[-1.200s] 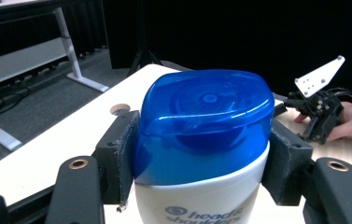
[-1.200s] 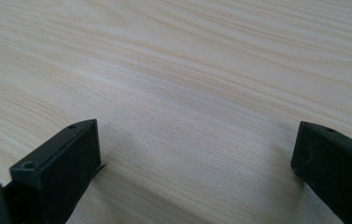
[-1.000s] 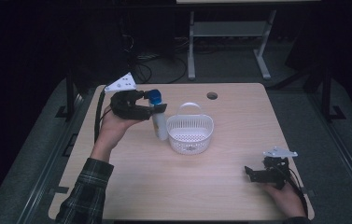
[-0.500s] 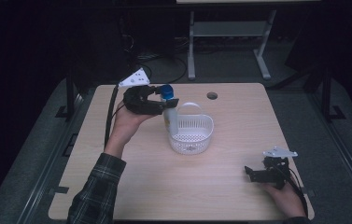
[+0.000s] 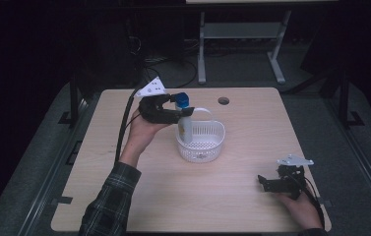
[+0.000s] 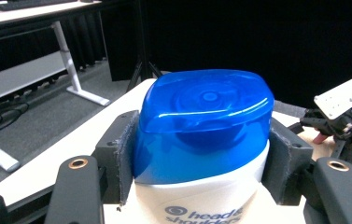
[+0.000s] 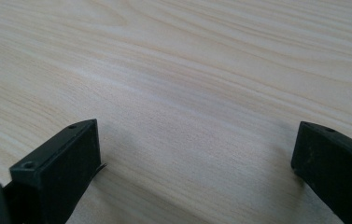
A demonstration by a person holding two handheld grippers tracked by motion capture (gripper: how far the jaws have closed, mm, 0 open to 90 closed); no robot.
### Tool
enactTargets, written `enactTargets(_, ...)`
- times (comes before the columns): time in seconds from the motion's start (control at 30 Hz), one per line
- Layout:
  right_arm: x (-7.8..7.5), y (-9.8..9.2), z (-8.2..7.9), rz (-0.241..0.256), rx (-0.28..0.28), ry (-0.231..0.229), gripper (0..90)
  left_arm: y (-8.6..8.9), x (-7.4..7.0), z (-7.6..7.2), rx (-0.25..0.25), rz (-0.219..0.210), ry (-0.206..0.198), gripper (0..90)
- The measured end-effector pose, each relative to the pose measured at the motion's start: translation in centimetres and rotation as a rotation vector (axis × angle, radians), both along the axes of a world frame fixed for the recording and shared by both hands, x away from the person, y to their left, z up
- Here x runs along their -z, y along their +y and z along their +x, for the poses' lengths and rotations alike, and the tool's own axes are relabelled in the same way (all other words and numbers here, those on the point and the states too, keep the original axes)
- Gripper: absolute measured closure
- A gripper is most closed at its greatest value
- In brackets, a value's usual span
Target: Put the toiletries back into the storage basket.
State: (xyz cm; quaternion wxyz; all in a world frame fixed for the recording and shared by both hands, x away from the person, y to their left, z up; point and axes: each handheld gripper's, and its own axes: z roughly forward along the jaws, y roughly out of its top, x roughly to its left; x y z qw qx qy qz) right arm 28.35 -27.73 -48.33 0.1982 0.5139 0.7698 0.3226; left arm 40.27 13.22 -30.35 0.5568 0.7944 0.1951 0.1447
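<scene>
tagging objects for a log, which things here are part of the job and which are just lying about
In the job:
shampoo bottle
white basket
left tongs, shut on the bottle's blue cap

Lying about:
right tongs, open, resting low on the table
table's cable hole

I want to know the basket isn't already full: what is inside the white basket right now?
The lower end of the shampoo bottle, held by the left claw, sits at or inside the white basket by its left rim. The rest looks bare; the bottle hides the floor beneath it.
</scene>
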Motion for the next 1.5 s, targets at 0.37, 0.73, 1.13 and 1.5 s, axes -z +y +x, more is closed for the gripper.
enactTargets(0.37, 0.0, 0.0, 0.0, 0.001, 0.001, 0.002, 0.8, -0.6, 2.8, 0.4, -0.005, 0.02, 0.023, 36.7)
enactTargets(0.73, 0.0, 0.0, 0.0, -0.001, 0.0, 0.0, 0.8, -0.7, 4.2, 0.5, -0.005, 0.041, 0.028, 36.7)
enactTargets(1.13, 0.0, 0.0, 0.0, 0.0, 0.0, 0.0, 0.8, -0.8, 6.3, 0.4, -0.01, 0.062, 0.05, 36.6)
enactTargets(1.5, 0.0, 0.0, 0.0, -0.001, -0.001, 0.0, 0.8, -0.9, 7.4, 0.3, -0.008, 0.082, 0.07, 36.5)
